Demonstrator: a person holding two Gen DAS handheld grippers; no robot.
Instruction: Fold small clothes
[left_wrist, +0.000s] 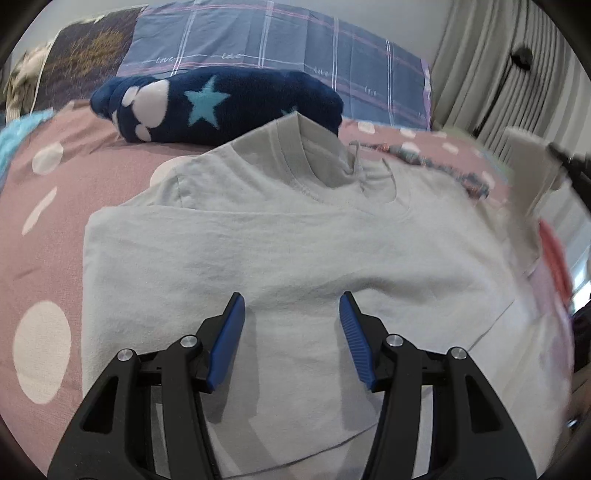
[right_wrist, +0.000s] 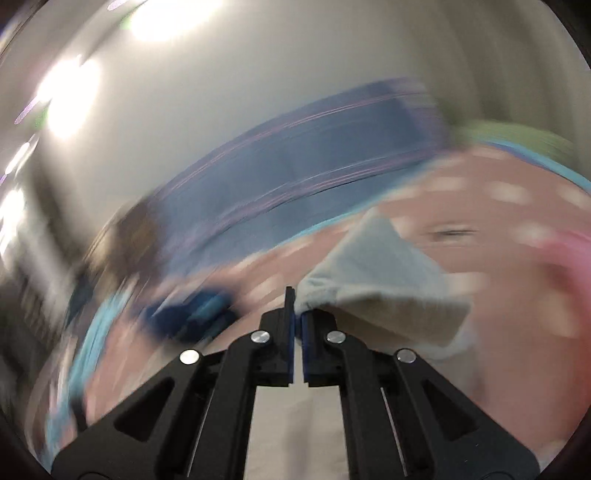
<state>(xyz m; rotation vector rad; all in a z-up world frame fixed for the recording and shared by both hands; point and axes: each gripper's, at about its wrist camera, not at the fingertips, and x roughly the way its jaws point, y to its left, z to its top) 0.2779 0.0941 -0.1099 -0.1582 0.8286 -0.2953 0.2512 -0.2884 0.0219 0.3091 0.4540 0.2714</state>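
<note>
A pale grey T-shirt (left_wrist: 295, 251) lies on the pink dotted bedsheet (left_wrist: 44, 221), collar at the far end, its left side folded in. My left gripper (left_wrist: 291, 301) is open and empty, hovering just over the shirt's middle. My right gripper (right_wrist: 297, 301) is shut on a bunched edge of the grey T-shirt (right_wrist: 376, 273) and holds it lifted off the bed. The right wrist view is heavily blurred by motion.
A rolled navy fleece with a blue star and white paw prints (left_wrist: 221, 103) lies beyond the collar. A blue plaid pillow (left_wrist: 280, 48) sits behind it. Curtains (left_wrist: 491, 62) hang at the right. Something pink (left_wrist: 554, 258) shows blurred at the right edge.
</note>
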